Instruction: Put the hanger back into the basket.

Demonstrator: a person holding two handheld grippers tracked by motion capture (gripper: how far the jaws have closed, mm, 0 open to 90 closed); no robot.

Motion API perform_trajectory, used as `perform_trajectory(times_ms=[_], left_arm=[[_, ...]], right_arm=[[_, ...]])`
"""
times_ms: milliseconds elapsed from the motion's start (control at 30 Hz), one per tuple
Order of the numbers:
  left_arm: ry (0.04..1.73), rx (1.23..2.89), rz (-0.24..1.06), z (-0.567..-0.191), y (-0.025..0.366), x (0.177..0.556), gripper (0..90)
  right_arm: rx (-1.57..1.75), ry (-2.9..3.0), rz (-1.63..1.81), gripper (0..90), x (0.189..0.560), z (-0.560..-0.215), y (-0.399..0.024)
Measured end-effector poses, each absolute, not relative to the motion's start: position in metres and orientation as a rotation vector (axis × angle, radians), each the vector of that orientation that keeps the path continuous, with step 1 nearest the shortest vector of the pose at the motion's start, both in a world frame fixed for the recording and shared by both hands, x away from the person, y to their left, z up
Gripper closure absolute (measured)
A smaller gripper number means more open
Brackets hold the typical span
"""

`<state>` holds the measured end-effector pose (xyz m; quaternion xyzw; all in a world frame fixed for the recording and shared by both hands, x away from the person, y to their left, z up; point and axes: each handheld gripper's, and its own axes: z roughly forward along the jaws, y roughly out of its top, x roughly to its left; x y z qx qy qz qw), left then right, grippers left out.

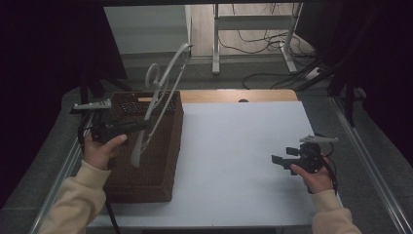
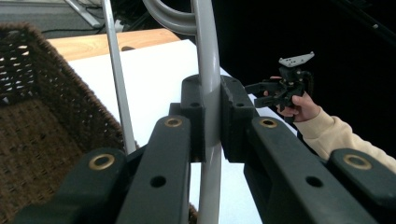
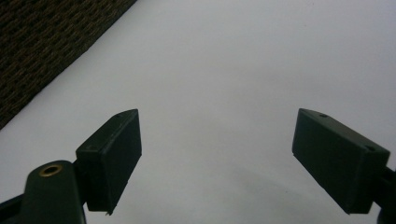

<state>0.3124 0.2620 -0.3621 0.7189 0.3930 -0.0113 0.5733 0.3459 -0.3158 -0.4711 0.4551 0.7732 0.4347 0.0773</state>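
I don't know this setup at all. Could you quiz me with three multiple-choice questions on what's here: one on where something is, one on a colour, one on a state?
1. Where is the wicker basket?
A. on the left part of the white table
B. on the floor
C. at the table's right edge

2. What colour is the clothes hanger?
A. red
B. light grey
C. black

3. How do the two grippers stand?
A. both open
B. left shut on the hanger, right open
C. both shut on the hanger

Answers: 1 A, the high view shows it standing there. 2 B, its bars look pale grey. 3 B, the left gripper clamps a hanger bar, while the right gripper has its jaws apart over bare table.
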Motion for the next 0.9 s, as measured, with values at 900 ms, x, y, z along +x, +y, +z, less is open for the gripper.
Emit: perform_trajectory(times_ms=[900], left_arm=[[0.961,1.758,-0.01,-0.381,0.305,0.309,81.9]], right_arm=[[1.367,2.327,1.267,15.5,0.346,-0.473,-0.315]])
